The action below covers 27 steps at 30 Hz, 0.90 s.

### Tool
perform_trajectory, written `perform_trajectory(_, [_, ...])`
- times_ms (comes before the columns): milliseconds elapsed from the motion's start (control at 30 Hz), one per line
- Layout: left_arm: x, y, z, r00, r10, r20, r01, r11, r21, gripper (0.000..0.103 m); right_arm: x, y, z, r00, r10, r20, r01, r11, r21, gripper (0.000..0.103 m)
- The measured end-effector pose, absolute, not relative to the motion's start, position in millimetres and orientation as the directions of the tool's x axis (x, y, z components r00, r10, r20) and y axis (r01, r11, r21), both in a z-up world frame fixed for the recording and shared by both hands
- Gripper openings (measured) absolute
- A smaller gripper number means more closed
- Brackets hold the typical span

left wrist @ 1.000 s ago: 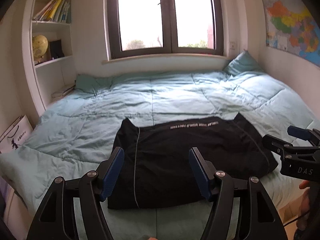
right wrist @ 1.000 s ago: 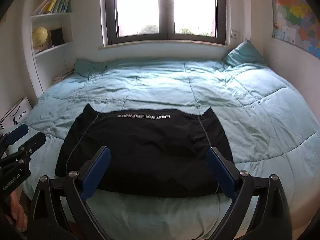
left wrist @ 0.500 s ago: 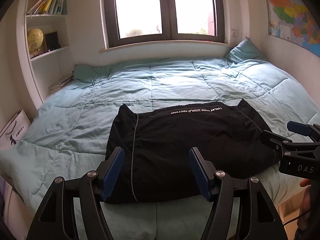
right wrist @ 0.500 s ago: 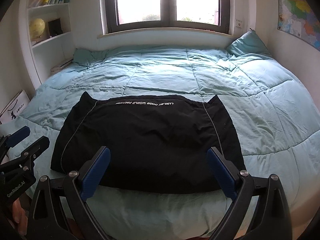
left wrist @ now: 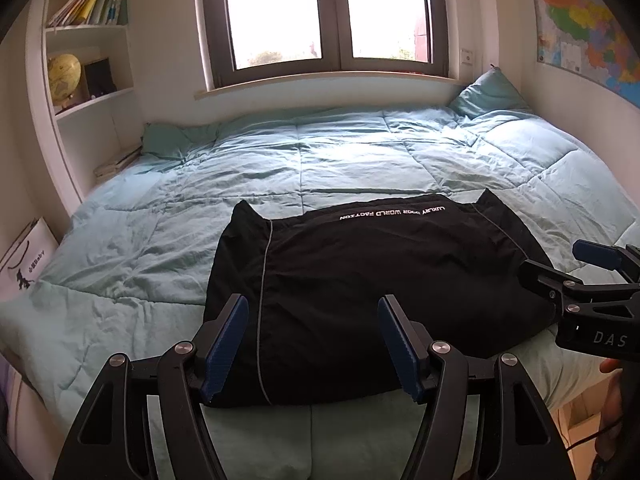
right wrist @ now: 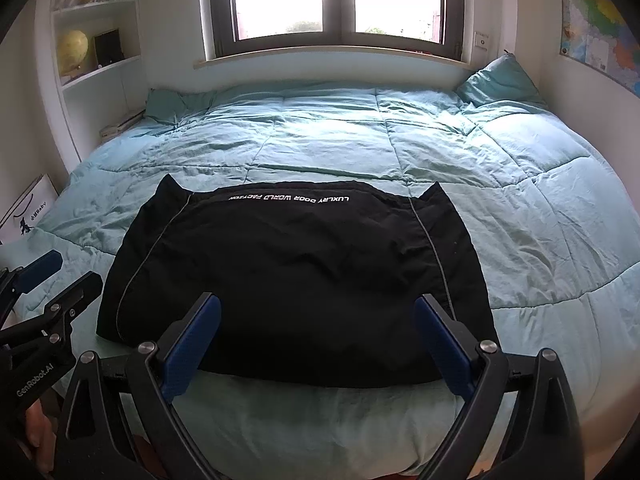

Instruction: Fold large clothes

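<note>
A black garment [left wrist: 380, 280] [right wrist: 296, 280] with white lettering along its far edge and thin grey piping lies folded flat on the near part of the teal quilt [left wrist: 320, 160] [right wrist: 360, 140]. My left gripper [left wrist: 312, 332] hovers open above the garment's near left part, nothing between its blue pads. My right gripper [right wrist: 316, 336] hovers open over the garment's near edge, also with nothing in it. Each gripper shows at the side of the other's view: the right gripper [left wrist: 560, 268] and the left gripper [right wrist: 64, 272].
A window stands behind the bed. White shelves [left wrist: 88, 80] with books and a globe [left wrist: 64, 76] line the left wall. A teal pillow [left wrist: 492, 94] leans in the far right corner under a wall map [left wrist: 580, 28]. A paper bag [left wrist: 24, 264] stands at the bed's left side.
Both grippers have sunk a little and tilted down toward the bed, so the garment sits higher in both views. The jaws have stayed as they were and the garment has not moved.
</note>
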<state>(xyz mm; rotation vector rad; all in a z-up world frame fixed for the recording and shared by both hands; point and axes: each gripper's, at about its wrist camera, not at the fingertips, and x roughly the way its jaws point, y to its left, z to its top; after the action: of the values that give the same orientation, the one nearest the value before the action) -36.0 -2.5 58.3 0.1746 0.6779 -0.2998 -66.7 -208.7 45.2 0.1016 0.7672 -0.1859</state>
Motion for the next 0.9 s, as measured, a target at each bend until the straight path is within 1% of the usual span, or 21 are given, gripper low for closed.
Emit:
perform_trajectory(233, [-35, -2, 57, 0.738, -0.206, -0.643, 0.325, 0.943, 0.072, 0.069, -63, -211, 42, 0.695, -0.105, -0.711, 0.191, 0.981, 0.042, 0.098])
perform_trajectory(900, [-33, 4, 51, 0.733, -0.194, -0.651, 0.312, 0.948, 0.068, 0.069, -61, -211, 34, 0.681, -0.102, -0.725, 0.194, 0.98, 0.044, 0.098])
